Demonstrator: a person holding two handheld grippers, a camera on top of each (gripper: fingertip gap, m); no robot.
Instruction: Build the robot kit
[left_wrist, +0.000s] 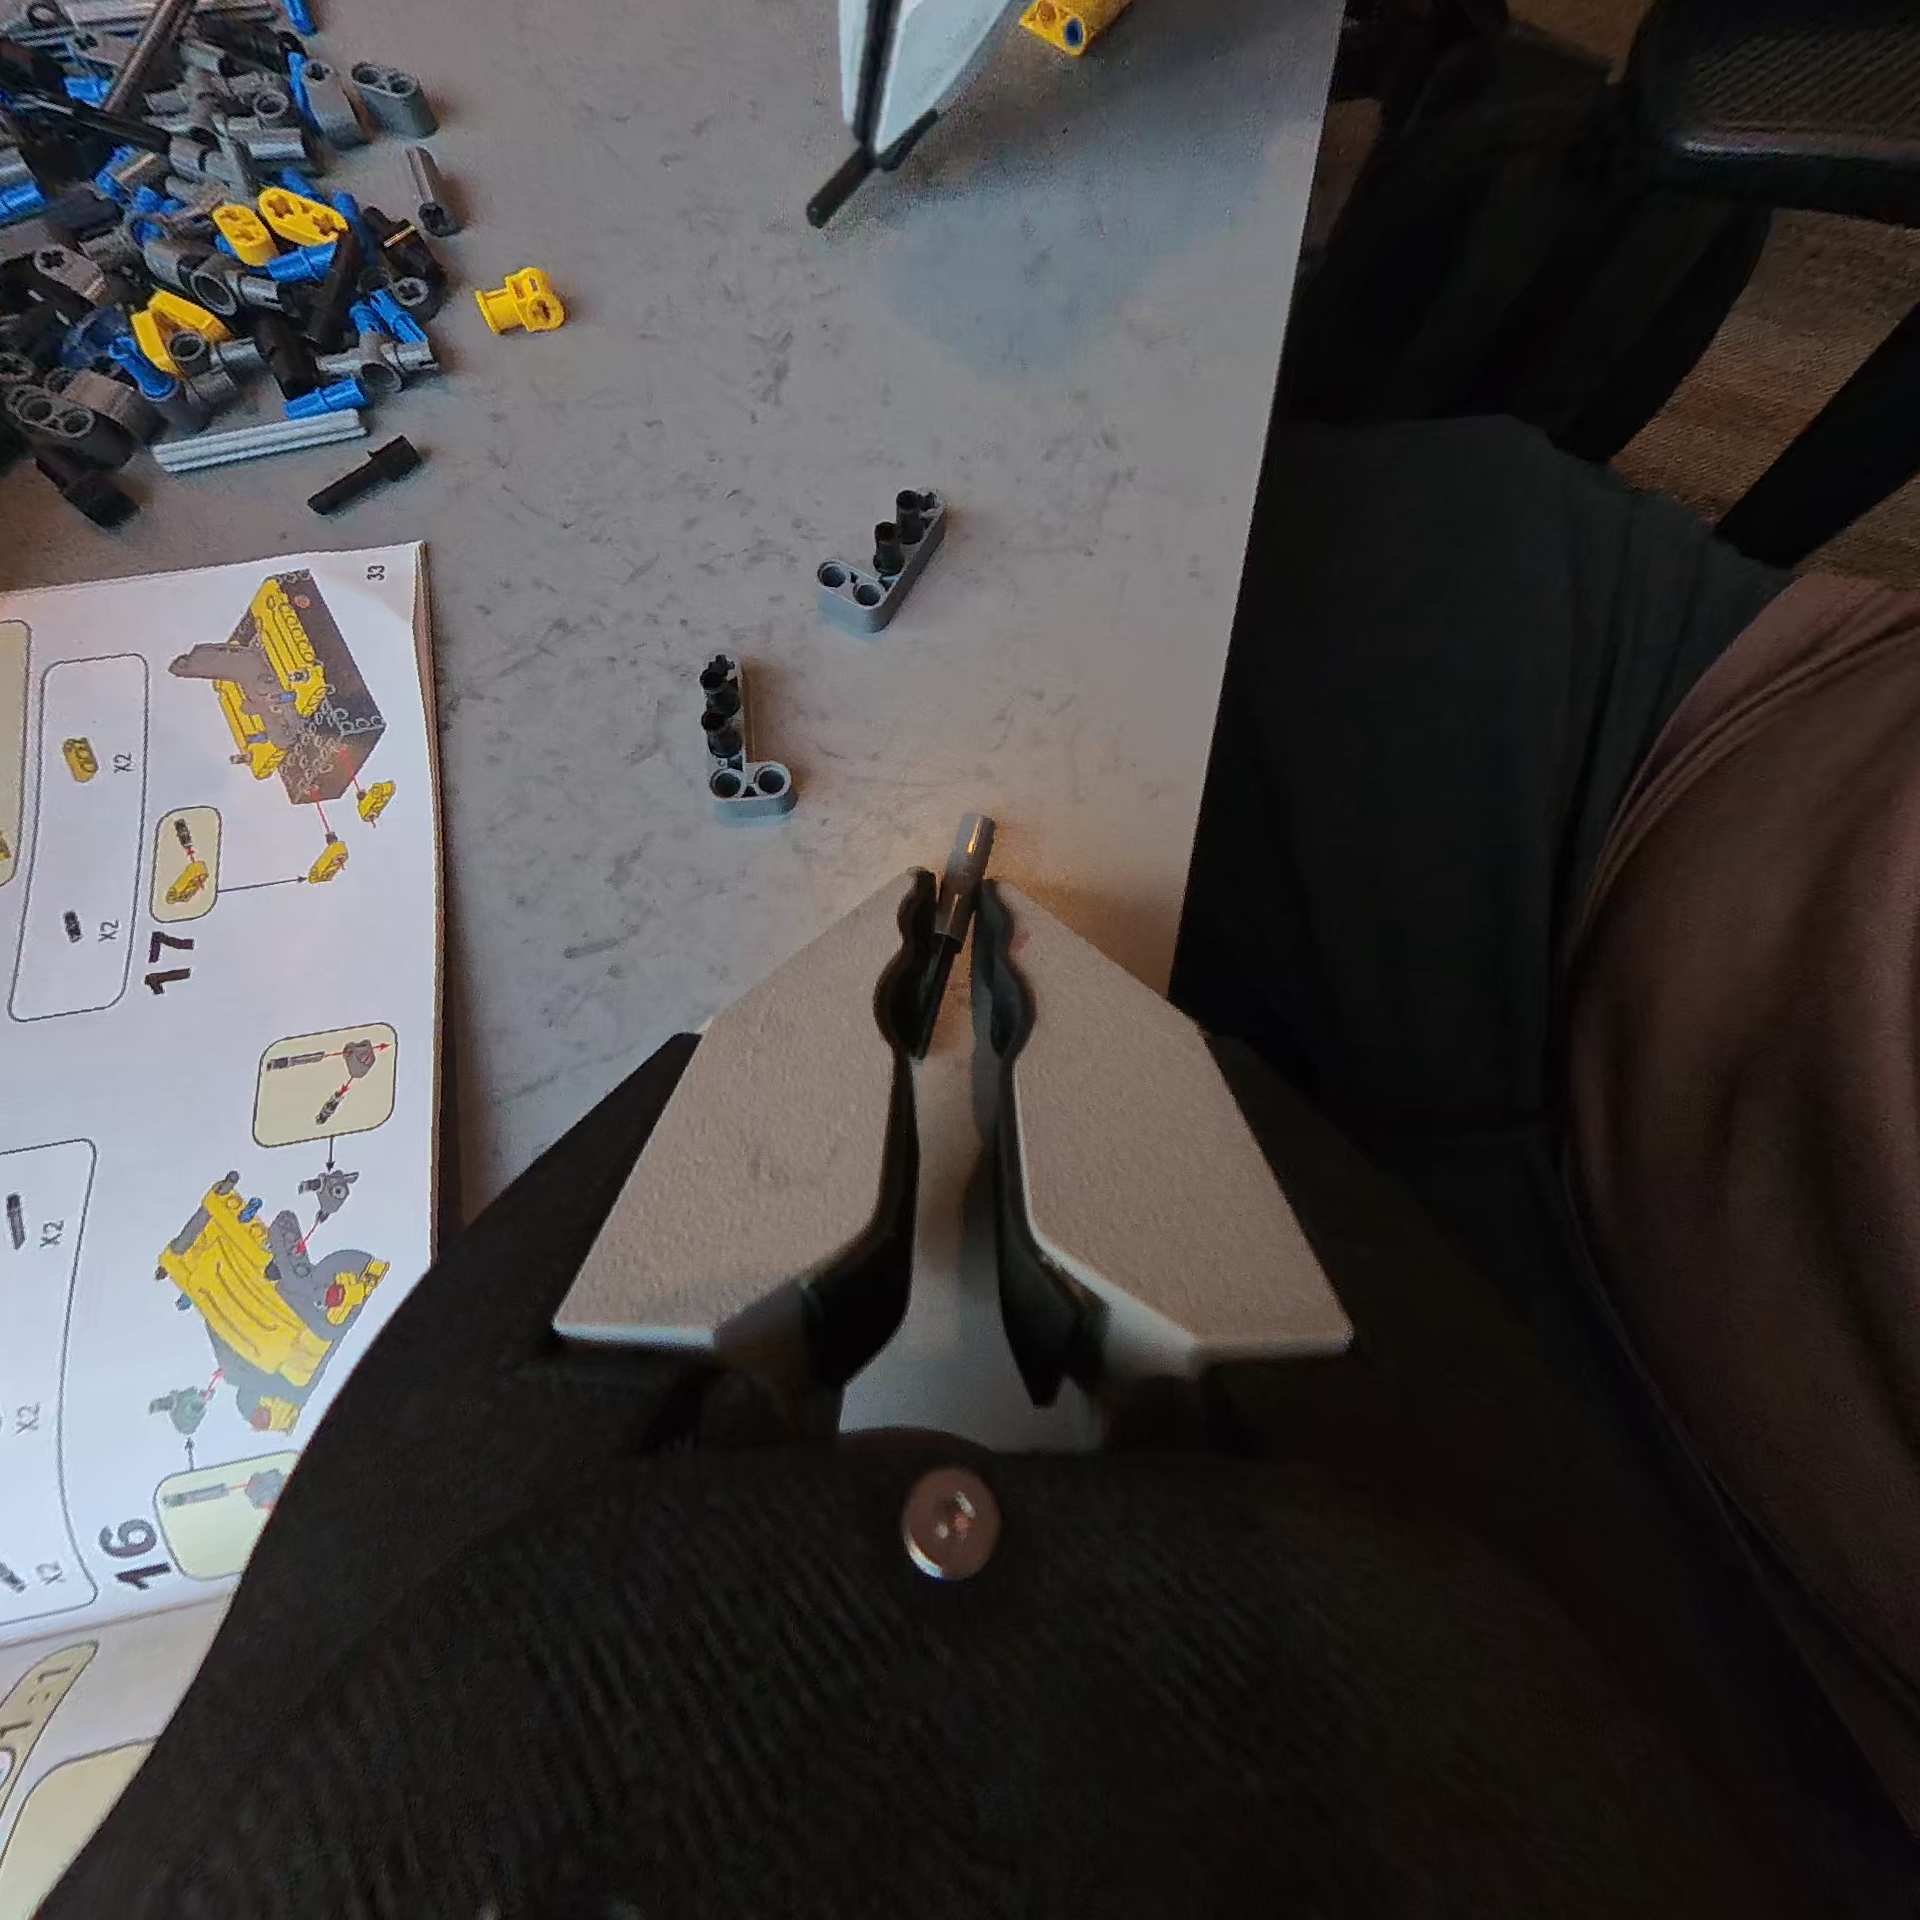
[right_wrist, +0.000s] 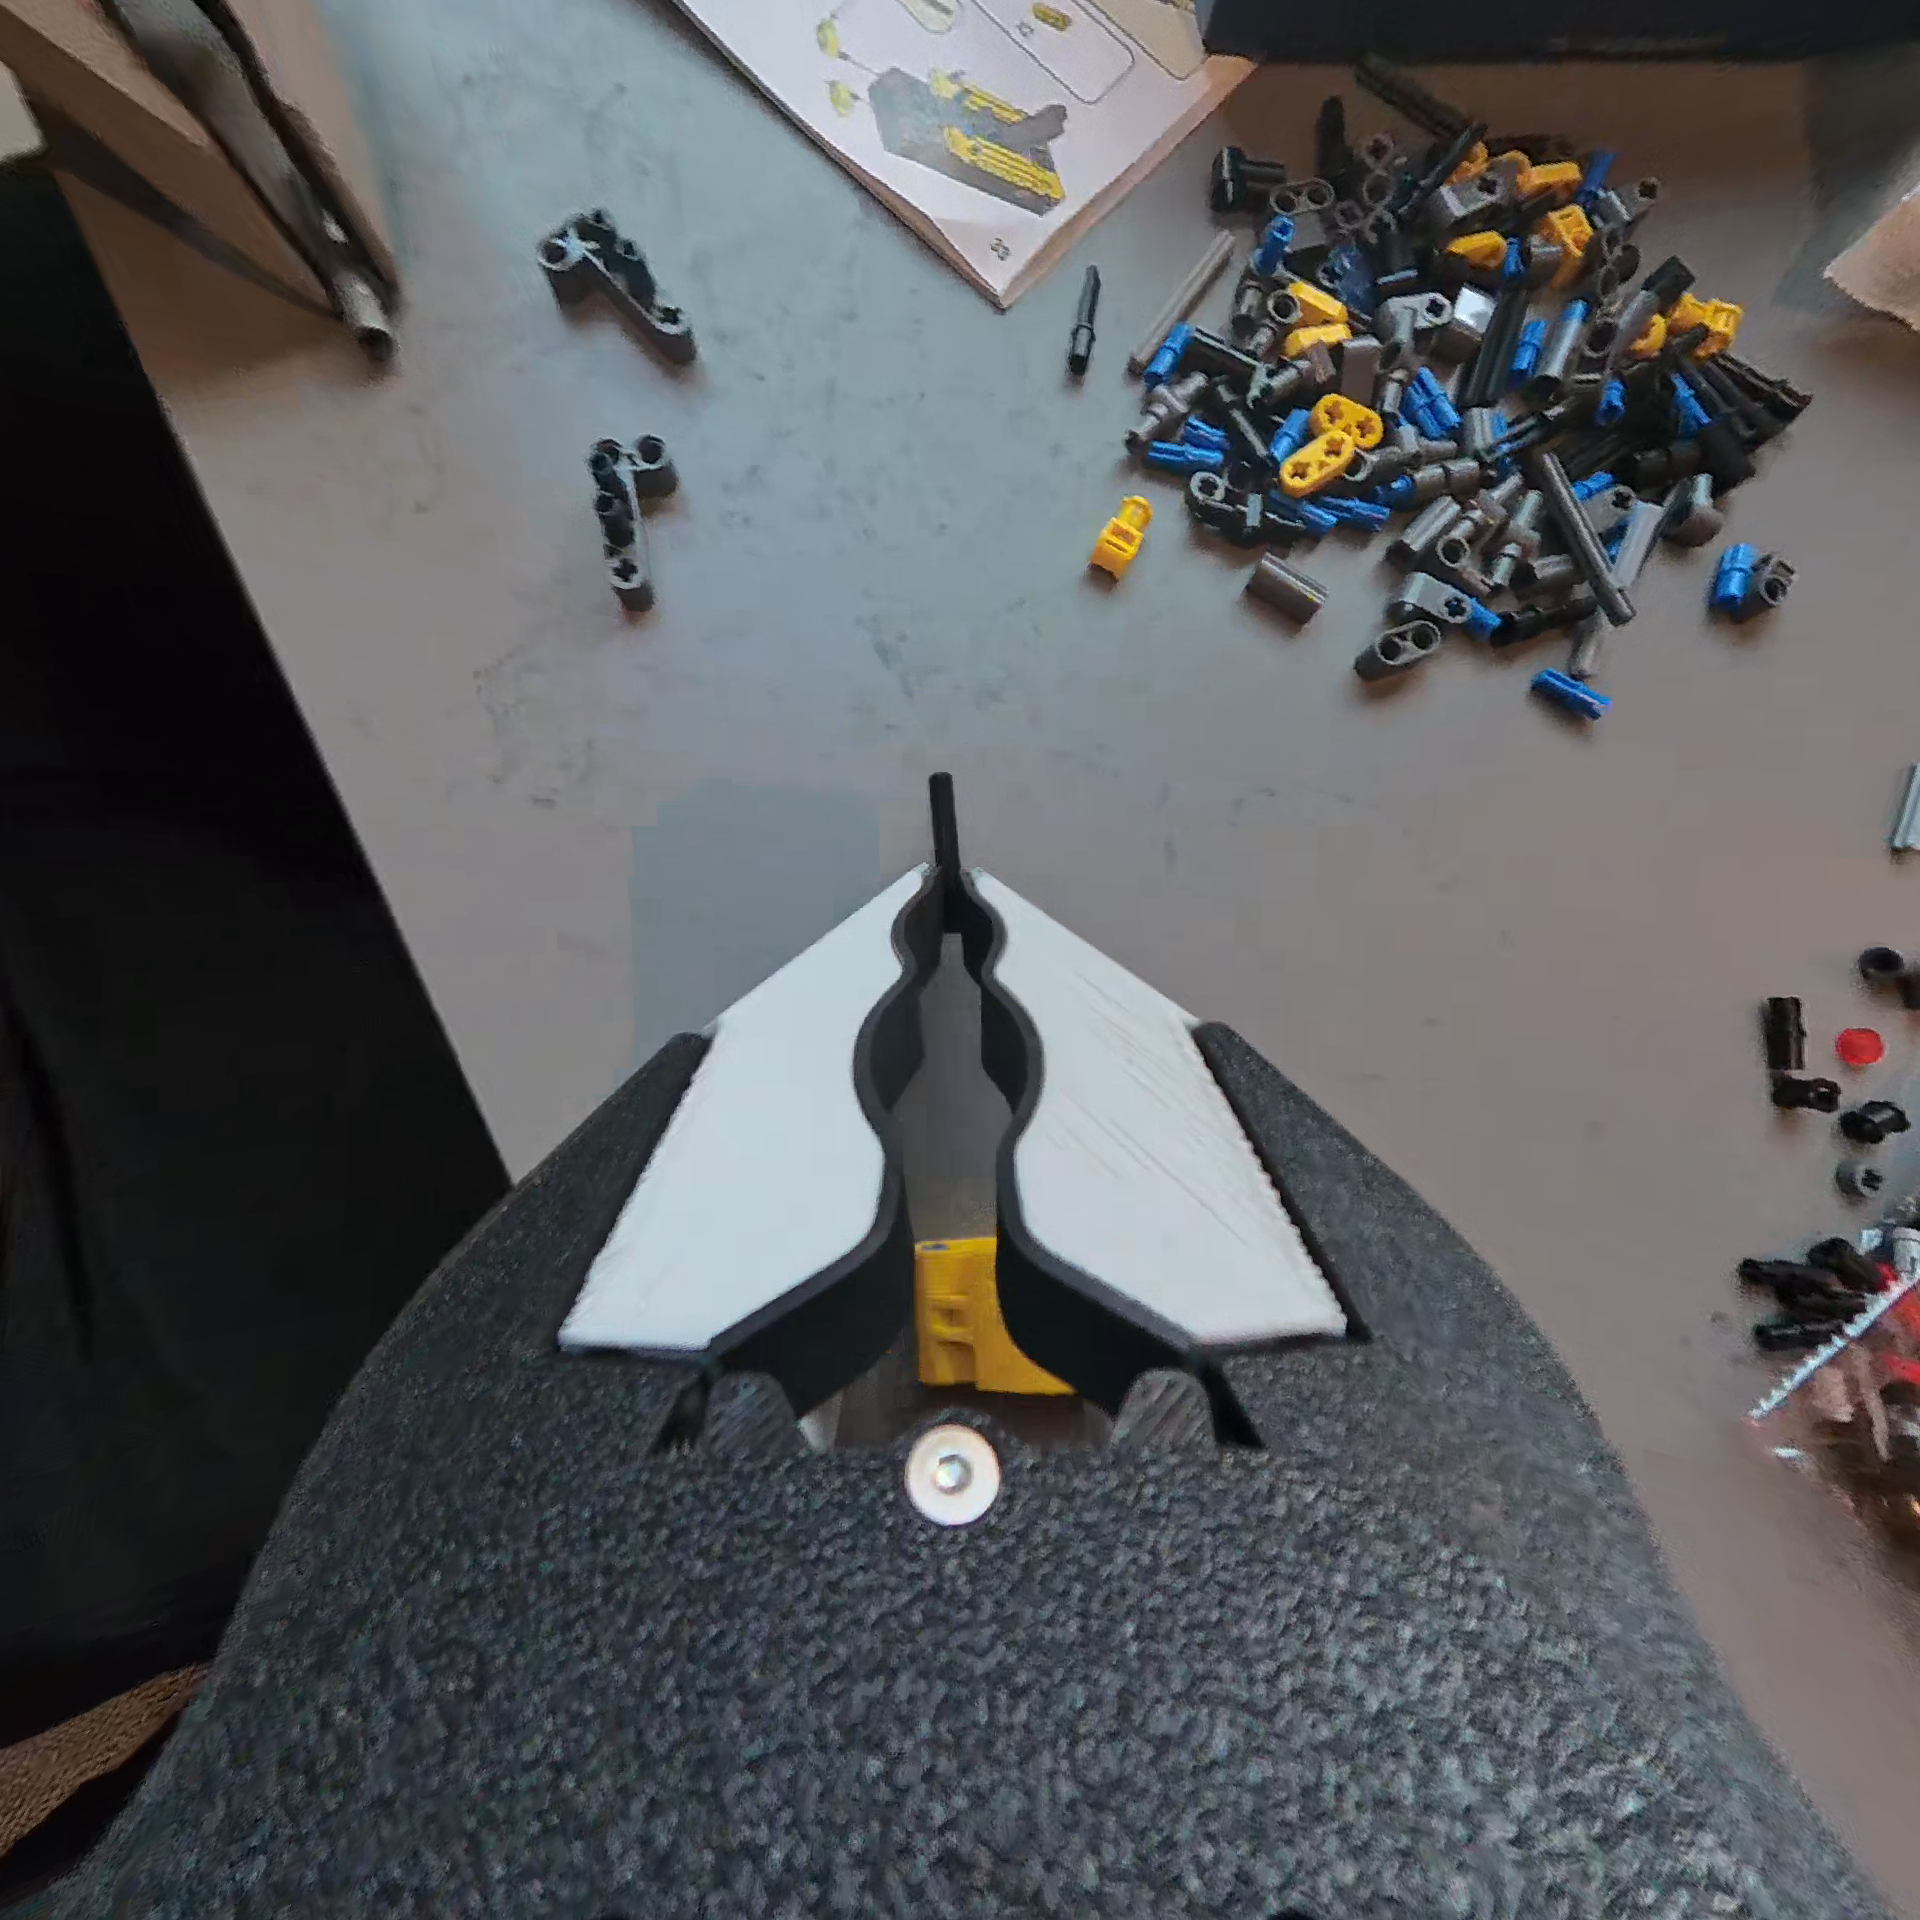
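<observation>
My left gripper (left_wrist: 954, 883) is shut on a short grey-and-black axle pin (left_wrist: 971, 844), held just above the grey table (left_wrist: 644, 935) near its right edge. Two grey L-shaped beams with black pins lie just ahead, one close (left_wrist: 743, 743) and one farther (left_wrist: 883, 566). My right gripper (right_wrist: 948, 878) is shut on a thin black axle (right_wrist: 941, 821); a yellow connector (right_wrist: 966, 1320) shows between its fingers farther back. The right gripper also shows at the top of the left wrist view (left_wrist: 904, 73). The L-beams appear in the right wrist view too (right_wrist: 627, 520) (right_wrist: 613, 281).
A pile of blue, grey, black and yellow parts (left_wrist: 187, 260) (right_wrist: 1455, 416) lies on the table. An open instruction booklet (left_wrist: 208, 1039) (right_wrist: 987, 104) lies beside it. A loose yellow connector (right_wrist: 1120, 535), a black pin (right_wrist: 1084, 317) and small parts with a bag (right_wrist: 1849, 1382) lie about. A person's lap (left_wrist: 1714, 1039) is past the table edge. My hands' fingertips stand some 15 cm from each other.
</observation>
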